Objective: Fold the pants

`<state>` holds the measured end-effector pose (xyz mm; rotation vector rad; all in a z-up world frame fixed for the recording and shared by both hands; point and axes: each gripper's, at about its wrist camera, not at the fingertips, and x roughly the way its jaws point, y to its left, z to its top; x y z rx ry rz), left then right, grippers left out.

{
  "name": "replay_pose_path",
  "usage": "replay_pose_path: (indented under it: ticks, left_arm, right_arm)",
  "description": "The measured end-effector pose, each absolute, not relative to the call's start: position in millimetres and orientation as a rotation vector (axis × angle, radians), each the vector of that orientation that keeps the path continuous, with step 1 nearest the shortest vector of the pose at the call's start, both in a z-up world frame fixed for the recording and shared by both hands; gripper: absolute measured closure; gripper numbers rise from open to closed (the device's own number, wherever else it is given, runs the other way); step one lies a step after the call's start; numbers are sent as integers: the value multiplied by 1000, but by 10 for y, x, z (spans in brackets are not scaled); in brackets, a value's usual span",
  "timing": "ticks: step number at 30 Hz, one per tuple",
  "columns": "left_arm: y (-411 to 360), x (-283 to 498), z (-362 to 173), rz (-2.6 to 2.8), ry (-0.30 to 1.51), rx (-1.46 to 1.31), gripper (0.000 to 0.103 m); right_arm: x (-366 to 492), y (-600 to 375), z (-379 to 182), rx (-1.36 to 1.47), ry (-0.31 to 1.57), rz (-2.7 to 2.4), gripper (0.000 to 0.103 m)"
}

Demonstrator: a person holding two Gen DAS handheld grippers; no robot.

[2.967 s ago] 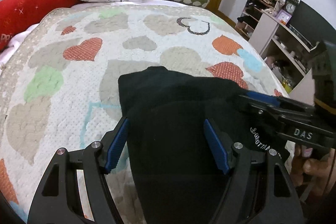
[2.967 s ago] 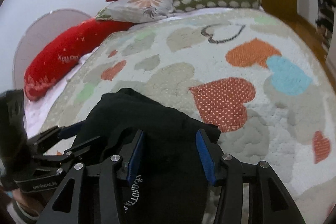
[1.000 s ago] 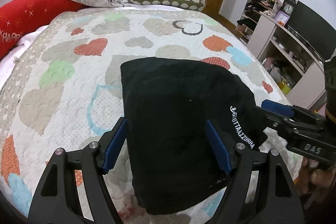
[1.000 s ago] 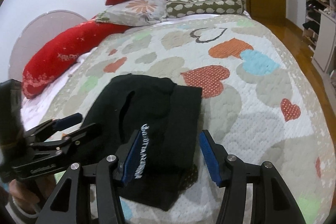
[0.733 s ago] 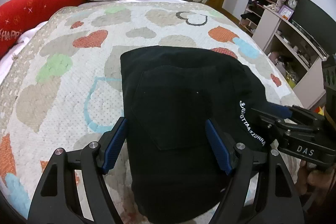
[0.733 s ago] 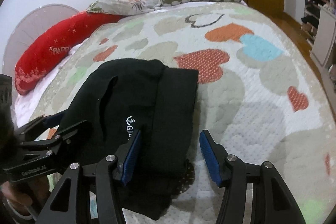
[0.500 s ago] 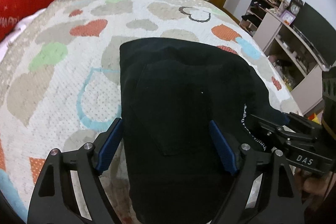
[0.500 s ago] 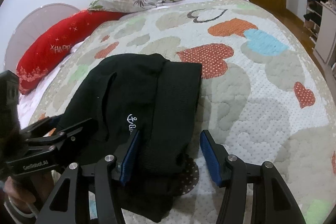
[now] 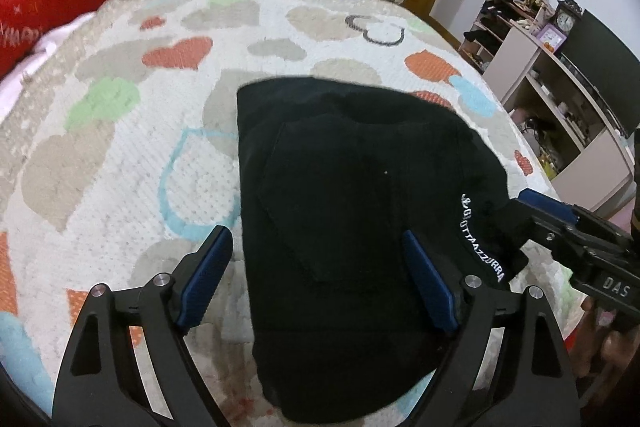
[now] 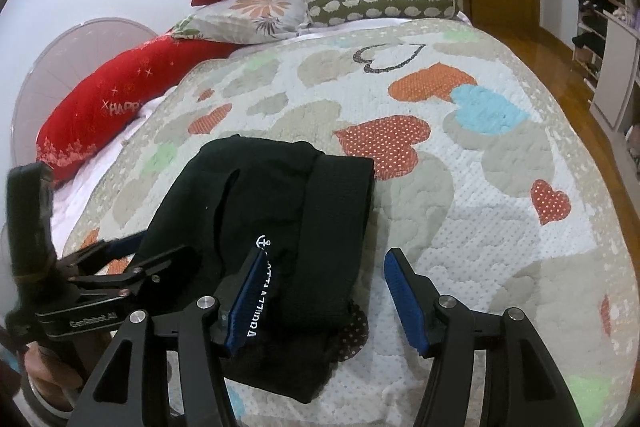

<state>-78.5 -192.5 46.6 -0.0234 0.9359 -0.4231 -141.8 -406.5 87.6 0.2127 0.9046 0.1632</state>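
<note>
While both the left gripper (image 9: 316, 281) and right gripper (image 10: 324, 295) hover spread apart, empty: folded black pants (image 9: 352, 211) on quilt (image 9: 120, 131), liable to unfold if snagged.

Quilted bed (image 10: 500, 211), folded black pants (image 10: 280, 211), seemingly pillows (image 10: 256, 11)

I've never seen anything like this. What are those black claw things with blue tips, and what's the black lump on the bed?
Those claws are grabbing tools, one held in each of a person's hands. Each tool has a camera looking along its jaws, so you get two pictures. One shows the left gripper, the other the right gripper. Both have their jaws spread open and hold nothing. The black lump is a pair of pants, folded into a bundle on the heart-patterned quilt. Pillows lie at the far end.
</note>
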Motion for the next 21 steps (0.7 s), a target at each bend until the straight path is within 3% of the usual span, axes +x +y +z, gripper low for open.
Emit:
replay_pose_path:
  ticks: [21]
  left_arm:
    - [-1828,-775,645,-379,858,-2,16]
  right_arm:
    - [-1369,-4062,844,261,911,170,34]
